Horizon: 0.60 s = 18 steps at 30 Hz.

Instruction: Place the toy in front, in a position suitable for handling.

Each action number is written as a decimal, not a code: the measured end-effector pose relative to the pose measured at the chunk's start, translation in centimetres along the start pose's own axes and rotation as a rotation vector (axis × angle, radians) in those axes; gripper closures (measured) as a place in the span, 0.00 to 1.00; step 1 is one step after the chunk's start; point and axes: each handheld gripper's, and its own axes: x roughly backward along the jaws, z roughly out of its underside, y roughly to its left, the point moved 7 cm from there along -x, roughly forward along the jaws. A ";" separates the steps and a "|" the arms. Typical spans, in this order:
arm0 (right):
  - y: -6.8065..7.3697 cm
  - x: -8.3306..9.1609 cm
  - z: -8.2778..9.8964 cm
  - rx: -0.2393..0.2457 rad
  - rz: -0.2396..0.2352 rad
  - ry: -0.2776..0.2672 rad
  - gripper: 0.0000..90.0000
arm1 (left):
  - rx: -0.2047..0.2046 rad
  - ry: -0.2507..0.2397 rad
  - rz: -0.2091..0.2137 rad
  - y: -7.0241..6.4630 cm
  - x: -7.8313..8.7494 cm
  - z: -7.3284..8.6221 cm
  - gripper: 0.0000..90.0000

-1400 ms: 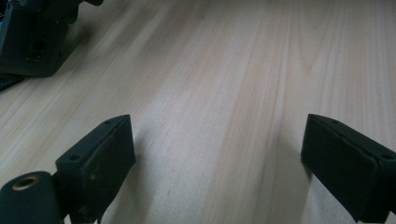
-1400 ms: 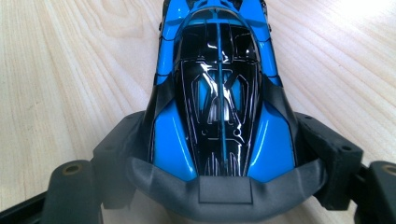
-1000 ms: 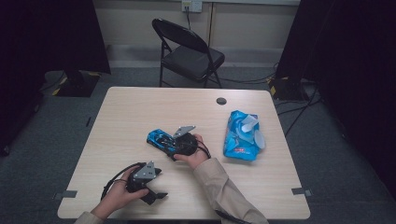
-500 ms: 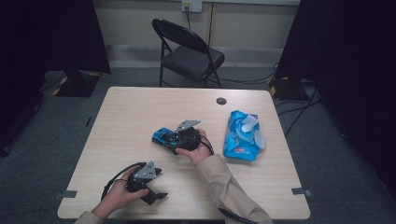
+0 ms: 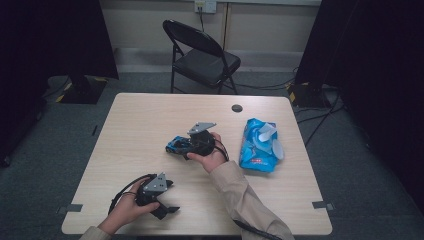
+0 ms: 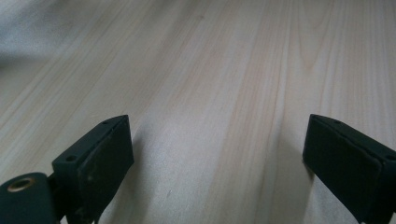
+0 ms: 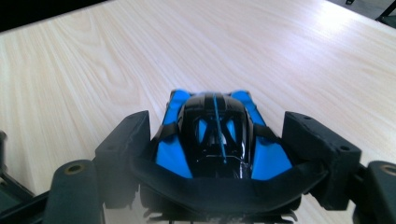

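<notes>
Two jaws of the right gripper (image 7: pixel 219 154) are seen clamped on the flanks of a blue and black toy car (image 7: pixel 212 135), one pad on each side near its rear, with the nose pointing away along the jaws. In the high view the toy car (image 5: pixel 178 145) is carried near the middle of the table (image 5: pixel 150 120), apparently raised off the wood, though contact with the surface cannot be ruled out from that angle. The left gripper (image 6: pixel 219 154) is held low at the near edge with its jaws apart and nothing but bare wood between them.

Risks judged from this state:
- The hold is taken at the rear only. The overhanging front could pivot downward if the wrist is tilted, and the car could slide out nose first.
- The body sides look smooth, glossy and sloped, so the pads could creep upward or off under a quick swing.
- Wheels would let the car roll away if it is set down on a tilt or released early; the table edge is not far for a rolling toy.
- A blue wipes pack (image 5: pixel 260 145) lies just right of the right hand (image 5: pixel 211 156), and could be knocked by the elbow or by the cable during a sideways move.
</notes>
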 end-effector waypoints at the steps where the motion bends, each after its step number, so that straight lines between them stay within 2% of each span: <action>1: 0.0 0.0 -0.2 0.000 0.003 -0.001 0.28 | 0.000 0.000 0.001 0.0 0.0 0.0 0.09; 12: -0.2 0.4 -1.5 -0.025 0.007 -0.030 0.28 | 0.002 -0.001 0.001 0.0 0.0 0.0 0.08; 18: -0.3 0.7 -2.4 -0.018 0.008 -0.046 0.28 | 0.002 -0.001 0.003 0.0 0.0 0.0 0.08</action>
